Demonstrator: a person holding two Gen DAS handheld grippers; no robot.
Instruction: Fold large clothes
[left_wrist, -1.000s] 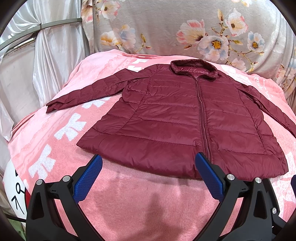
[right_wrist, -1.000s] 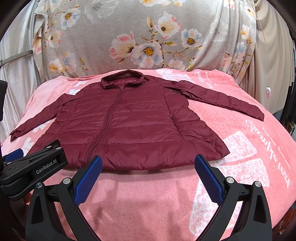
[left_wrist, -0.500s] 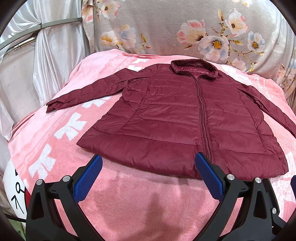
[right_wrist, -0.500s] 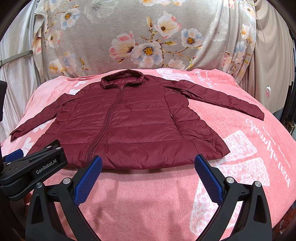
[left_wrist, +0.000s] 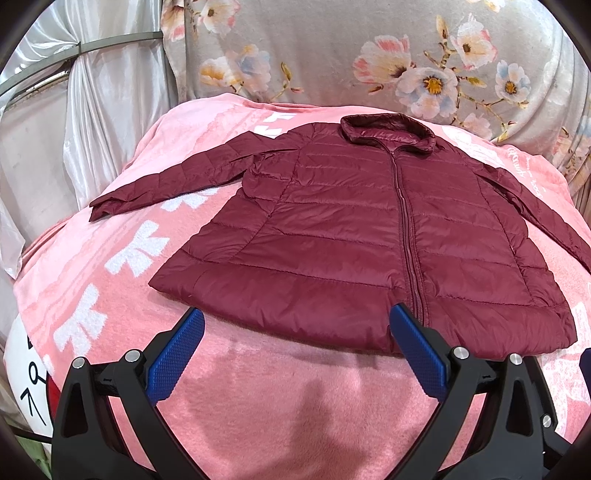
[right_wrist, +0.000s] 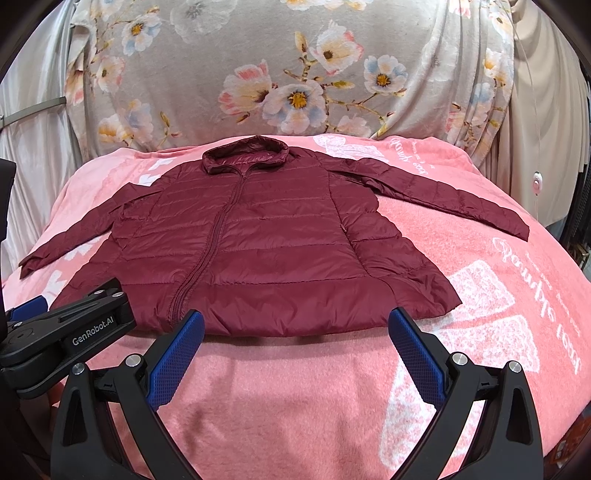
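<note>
One maroon jacket (left_wrist: 369, 236), zipped, front up, flat on one pink blanket (left_wrist: 258, 406); two sleeves spread outward, hood at the far end. Two grippers, left (left_wrist: 295, 332) and right (right_wrist: 295, 332), spread wide, empty, just short of the hem, not touching. One floral cloth (right_wrist: 295, 74) behind.

"GenRobot.AI" — white lettering, left claw (right_wrist: 27, 308) body
</note>
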